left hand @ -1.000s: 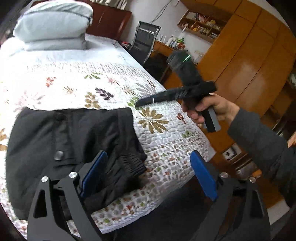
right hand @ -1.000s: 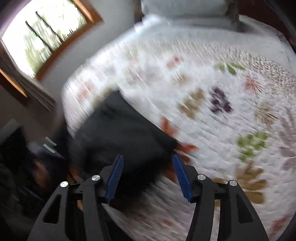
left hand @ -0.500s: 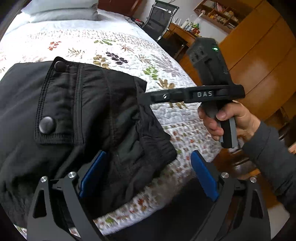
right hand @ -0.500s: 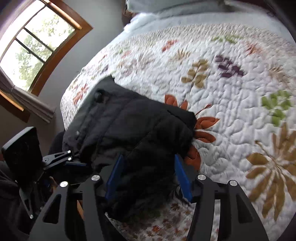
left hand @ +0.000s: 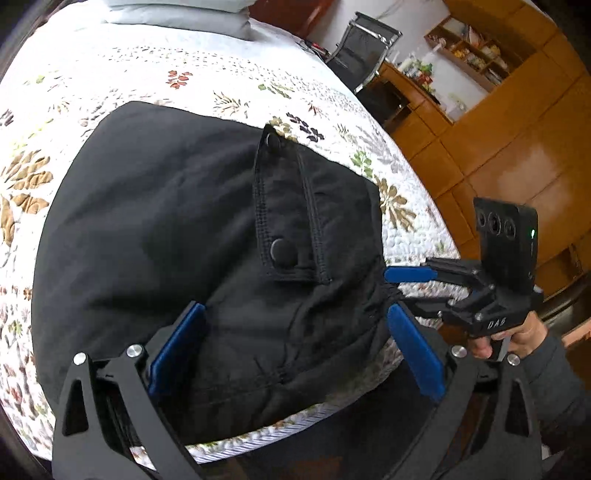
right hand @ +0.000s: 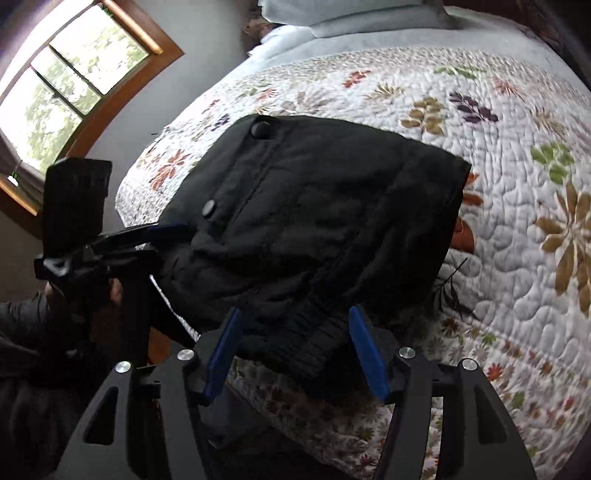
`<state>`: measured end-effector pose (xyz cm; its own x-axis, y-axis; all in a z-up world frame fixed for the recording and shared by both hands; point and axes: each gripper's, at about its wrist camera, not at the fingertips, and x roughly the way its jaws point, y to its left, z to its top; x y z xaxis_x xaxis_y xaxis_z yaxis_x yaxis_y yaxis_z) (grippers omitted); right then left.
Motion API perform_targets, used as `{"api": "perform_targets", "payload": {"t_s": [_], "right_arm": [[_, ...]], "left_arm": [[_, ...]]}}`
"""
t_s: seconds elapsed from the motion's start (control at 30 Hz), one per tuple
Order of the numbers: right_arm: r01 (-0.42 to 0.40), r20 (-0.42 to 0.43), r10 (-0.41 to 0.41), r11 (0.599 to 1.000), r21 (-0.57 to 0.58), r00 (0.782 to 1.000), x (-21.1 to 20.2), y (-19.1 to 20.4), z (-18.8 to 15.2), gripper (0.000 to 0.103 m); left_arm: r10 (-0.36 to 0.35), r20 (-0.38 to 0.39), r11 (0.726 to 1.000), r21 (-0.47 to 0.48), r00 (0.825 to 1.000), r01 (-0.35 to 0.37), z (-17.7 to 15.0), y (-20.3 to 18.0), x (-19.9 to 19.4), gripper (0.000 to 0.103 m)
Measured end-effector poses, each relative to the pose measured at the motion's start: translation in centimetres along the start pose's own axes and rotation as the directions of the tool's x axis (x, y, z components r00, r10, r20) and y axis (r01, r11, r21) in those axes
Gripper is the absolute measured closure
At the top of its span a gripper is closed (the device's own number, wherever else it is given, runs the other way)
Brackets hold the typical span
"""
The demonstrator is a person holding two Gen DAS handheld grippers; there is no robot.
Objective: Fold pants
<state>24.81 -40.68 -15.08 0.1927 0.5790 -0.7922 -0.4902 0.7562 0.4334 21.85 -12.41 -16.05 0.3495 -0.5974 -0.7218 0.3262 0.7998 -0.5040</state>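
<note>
pants: The black pants (left hand: 192,236) lie in a thick bundle on the bed (left hand: 122,70), close to the near edge. A bit of them hangs over that edge.
pants shape: They look folded up small already. A pocket flap (left hand: 286,206) with two round snaps faces up.
long way: In my left view the bundle runs from left to right along the bed edge. I cannot tell for sure which side is longer.
near corner: The ribbed cuff (right hand: 310,343) sits at the corner closest to me, right in front of my right fingers.
left gripper: My left gripper (left hand: 291,343) is opening wide. The near edge of the pants sits between my blue fingers (left hand: 177,343), but they do not squeeze it.
right gripper: My right gripper (right hand: 295,354) is partly open. The cuff lies between its fingers (right hand: 369,354), and they do not pinch it yet.
which way from me: The pants lie straight ahead and a little below both grippers. The rest of the bundle goes away from me, toward the pillow (right hand: 354,14).
which hand is nearer: Both are about as close. The left is at one near corner and the right is at the other.
what I think comes next: I would close both on the near edge and lift it over toward the far side.
</note>
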Motion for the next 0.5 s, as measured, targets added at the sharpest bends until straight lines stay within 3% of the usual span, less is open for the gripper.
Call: {"api": "perform_targets", "payload": {"t_s": [0.1, 0.23, 0.4, 0.5], "right_arm": [[0.028, -0.005, -0.028, 1.0, 0.008, 1.0, -0.5, 0.7, 0.4, 0.04], [0.02, 0.045, -0.026, 0.992, 0.128, 0.999, -3.6, -0.1, 0.5, 0.01], [-0.037, 0.106, 0.01, 0.965, 0.259, 0.994, -5.1, -2.6, 0.2, 0.011], [-0.087, 0.131, 0.041, 0.926, 0.368, 0.991, -5.0, -4.6, -0.4, 0.011]], "left_arm": [[0.029, -0.011, 0.999, 0.034, 1.0, -0.028, 0.2, -0.8, -0.6, 0.005], [0.101, 0.054, 0.984, 0.144, 0.993, -0.108, 0.8, -1.8, -4.0, 0.005], [0.144, 0.078, 0.964, 0.216, 0.986, -0.158, 1.5, -1.8, -8.0, 0.005], [0.158, 0.083, 0.958, 0.228, 0.984, -0.173, 2.1, -0.5, -9.4, 0.005]]}}
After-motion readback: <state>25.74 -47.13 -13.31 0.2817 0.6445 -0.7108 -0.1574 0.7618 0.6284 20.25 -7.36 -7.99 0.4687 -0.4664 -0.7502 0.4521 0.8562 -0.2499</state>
